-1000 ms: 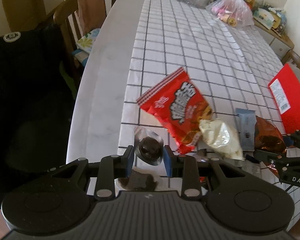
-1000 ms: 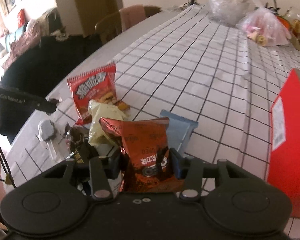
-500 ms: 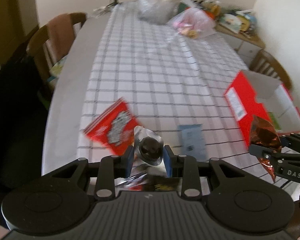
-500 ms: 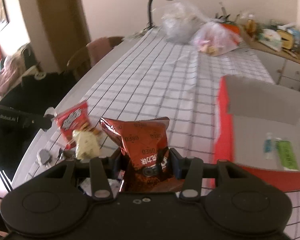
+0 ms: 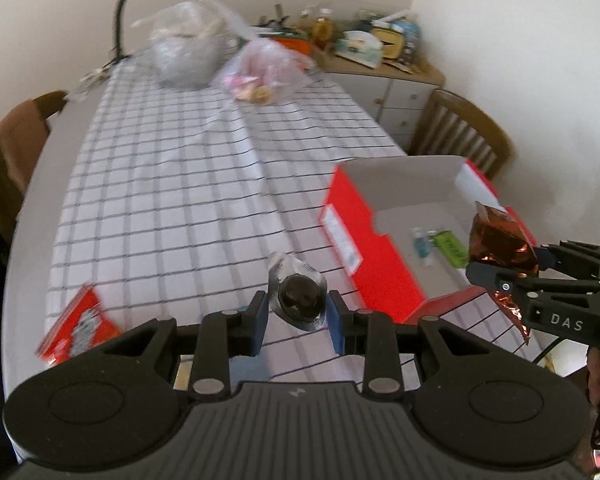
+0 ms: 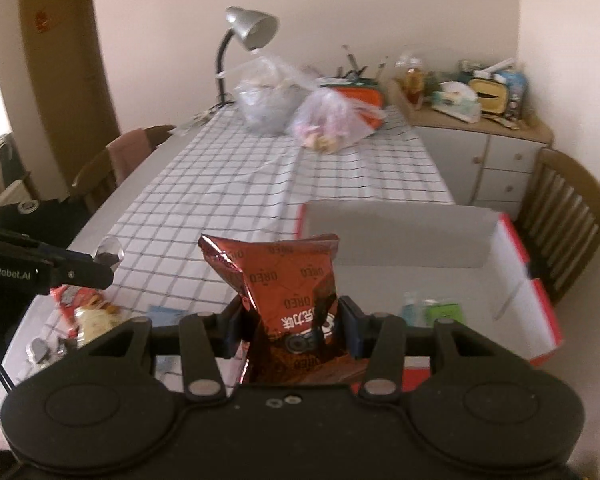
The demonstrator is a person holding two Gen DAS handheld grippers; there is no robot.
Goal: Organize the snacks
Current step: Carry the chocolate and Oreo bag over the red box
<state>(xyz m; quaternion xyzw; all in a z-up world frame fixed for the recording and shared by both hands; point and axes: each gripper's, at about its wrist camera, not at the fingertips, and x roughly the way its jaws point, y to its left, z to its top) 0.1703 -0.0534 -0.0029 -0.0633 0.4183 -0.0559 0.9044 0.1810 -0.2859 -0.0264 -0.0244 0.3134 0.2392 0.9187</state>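
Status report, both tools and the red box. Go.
Left tool shut on clear-wrapped dark round sweet. Right tool shut on copper foil Oreo packet, near open red cardboard box. Nothing blocking.

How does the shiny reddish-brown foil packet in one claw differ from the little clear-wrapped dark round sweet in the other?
The reddish-brown foil Oreo packet is far bigger than the clear-wrapped dark round sweet.
The packet's foil is opaque and printed; the sweet's wrapper is see-through, showing its dark ball.
The packet stands tall above the right gripper; the sweet barely clears the left gripper.
Both are pinched by grippers, lifted off the table near the open red box.
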